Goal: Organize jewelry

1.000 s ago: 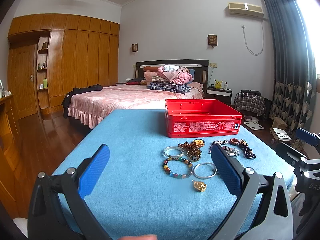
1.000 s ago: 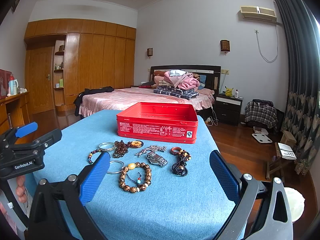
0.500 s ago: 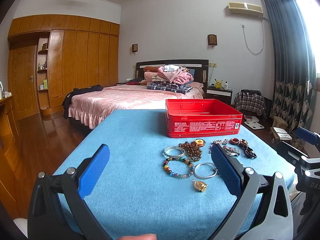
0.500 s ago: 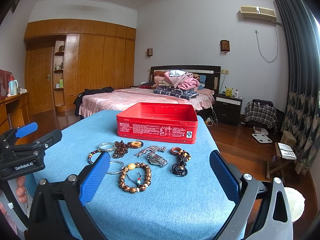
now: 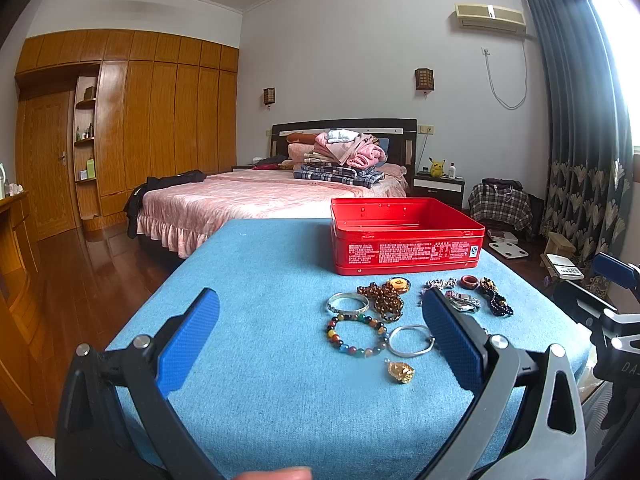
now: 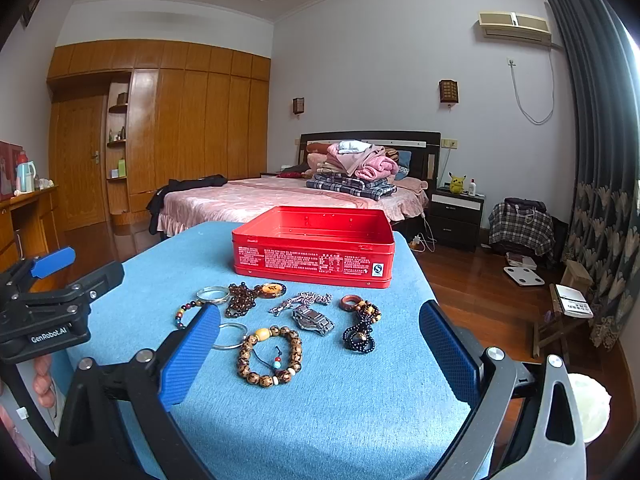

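L hand-held gripper: jaws wide apart, empty | R hand-held gripper: same | red tin: lid off, on blue tabletop | jewelry: loose just in front of tin – wood-bead bracelet, watch, silver bangle

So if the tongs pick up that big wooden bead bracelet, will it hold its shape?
Probably not: the wooden bead bracelet looks strung on cord, so it would likely sag into a loop. Its round beads may slip between pads. A small tassel inside the ring would probably dangle.
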The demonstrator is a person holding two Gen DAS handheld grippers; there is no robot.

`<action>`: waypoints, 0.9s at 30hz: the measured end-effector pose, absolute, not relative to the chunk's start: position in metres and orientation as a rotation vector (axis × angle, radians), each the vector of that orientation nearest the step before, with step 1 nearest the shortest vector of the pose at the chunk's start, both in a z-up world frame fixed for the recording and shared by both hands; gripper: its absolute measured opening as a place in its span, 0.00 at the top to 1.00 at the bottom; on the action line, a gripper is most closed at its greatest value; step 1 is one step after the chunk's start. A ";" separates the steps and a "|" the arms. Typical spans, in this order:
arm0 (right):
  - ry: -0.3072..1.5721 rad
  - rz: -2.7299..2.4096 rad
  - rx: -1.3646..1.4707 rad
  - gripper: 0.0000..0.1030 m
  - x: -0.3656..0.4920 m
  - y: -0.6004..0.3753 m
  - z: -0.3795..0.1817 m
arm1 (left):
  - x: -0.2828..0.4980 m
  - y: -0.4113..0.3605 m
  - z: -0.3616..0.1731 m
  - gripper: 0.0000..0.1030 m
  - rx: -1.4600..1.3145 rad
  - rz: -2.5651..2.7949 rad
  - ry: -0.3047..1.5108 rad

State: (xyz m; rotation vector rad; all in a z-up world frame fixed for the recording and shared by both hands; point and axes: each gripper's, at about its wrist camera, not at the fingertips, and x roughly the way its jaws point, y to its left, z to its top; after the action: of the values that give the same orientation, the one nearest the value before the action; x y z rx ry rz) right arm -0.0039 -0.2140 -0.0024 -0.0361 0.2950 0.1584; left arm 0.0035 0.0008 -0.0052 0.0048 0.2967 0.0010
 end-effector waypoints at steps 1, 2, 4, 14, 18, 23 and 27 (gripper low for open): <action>0.294 0.158 -0.036 0.06 -0.004 -0.215 -0.003 | 0.004 0.001 -0.005 0.05 0.005 0.000 0.297; 0.295 0.158 -0.035 0.06 -0.004 -0.215 -0.003 | 0.004 0.001 -0.006 0.05 0.005 0.000 0.296; 0.295 0.157 -0.033 0.06 -0.004 -0.216 -0.003 | 0.004 0.001 -0.005 0.05 0.006 0.001 0.297; 0.295 0.158 -0.029 0.06 -0.003 -0.213 0.002 | 0.002 -0.001 -0.005 0.05 0.011 -0.002 0.299; 0.296 0.157 -0.026 0.06 0.000 -0.213 0.005 | 0.002 -0.001 -0.005 0.05 0.011 -0.002 0.299; 0.297 0.156 -0.023 0.06 -0.002 -0.209 0.005 | 0.002 -0.001 -0.005 0.05 0.011 -0.001 0.299; 0.297 0.156 -0.024 0.06 -0.002 -0.209 0.005 | 0.002 -0.001 -0.005 0.05 0.010 -0.001 0.299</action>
State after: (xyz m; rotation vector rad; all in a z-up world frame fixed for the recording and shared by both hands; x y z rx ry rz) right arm -0.0019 -0.2092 0.0053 -0.0237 0.2967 0.1563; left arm 0.0024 -0.0013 -0.0051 0.0103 0.2989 -0.0010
